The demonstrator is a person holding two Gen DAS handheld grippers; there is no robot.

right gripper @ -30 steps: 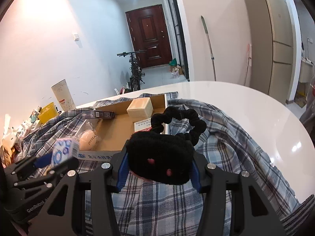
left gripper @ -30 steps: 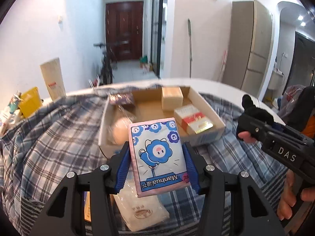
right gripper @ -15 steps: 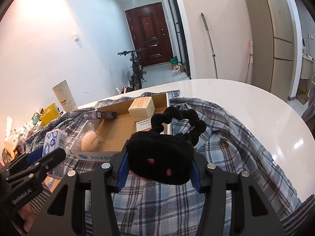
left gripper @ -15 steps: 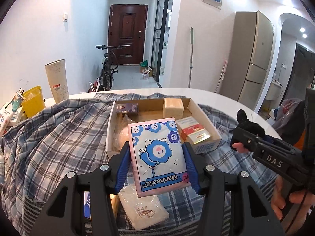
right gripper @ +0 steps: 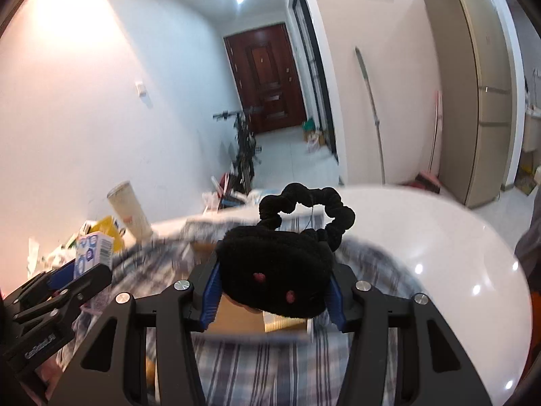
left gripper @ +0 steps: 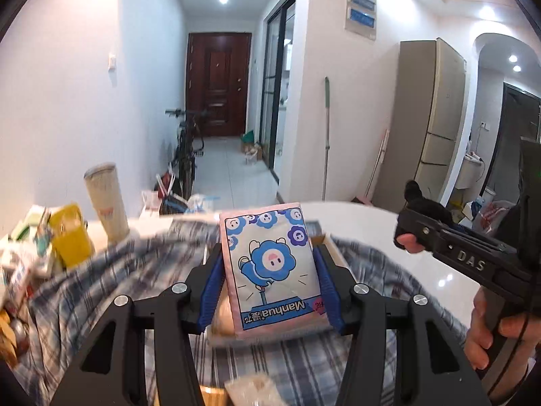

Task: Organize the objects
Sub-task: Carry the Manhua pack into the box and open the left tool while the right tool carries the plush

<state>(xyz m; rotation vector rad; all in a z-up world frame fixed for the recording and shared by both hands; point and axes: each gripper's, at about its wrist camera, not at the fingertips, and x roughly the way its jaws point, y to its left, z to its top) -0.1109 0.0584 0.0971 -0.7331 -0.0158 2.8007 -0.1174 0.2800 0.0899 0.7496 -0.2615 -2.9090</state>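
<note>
Tissues come first: a flat pink tissue pack (left gripper: 270, 267) printed with blue cartoon flowers sits squeezed between the blue pads of the left gripper (left gripper: 268, 277), held upright and raised above a blue plaid cloth (left gripper: 128, 270) that covers a white round table (left gripper: 422, 264). The pads press both long edges of the pack, so the fingers stand narrow on it. Behind and below the pack, a cardboard box (left gripper: 329, 247) lies on the cloth, mostly hidden; only its right rim and a blurred pale lump inside show.

In the right wrist view, the right gripper (right gripper: 272, 287) clamps a black fuzzy hair tie (right gripper: 274, 274) with two small red dots on its plush part; its scrunched loop (right gripper: 309, 204) stands up past the fingertips. The pads (right gripper: 211, 289) close tight on the plush body. It hangs above the cloth (right gripper: 270, 372), and the box (right gripper: 236, 319) shows brown just beneath it. The table (right gripper: 439, 264) curves off bare and glossy to the right.

Each tool appears in the other's picture: the right one at the right edge of the left view, carried by a hand (left gripper: 487, 331), and the left one at the lower left of the right view, with the pack (right gripper: 93, 253) seen edge-on.

At the table's left edge stand a yellow container (left gripper: 72, 233) and a tall pale cup (left gripper: 106, 199). Beyond, a hallway holds a bicycle (left gripper: 186, 149), a dark red door (left gripper: 218, 83), and a mop (left gripper: 326, 135) leaning on the wall.
</note>
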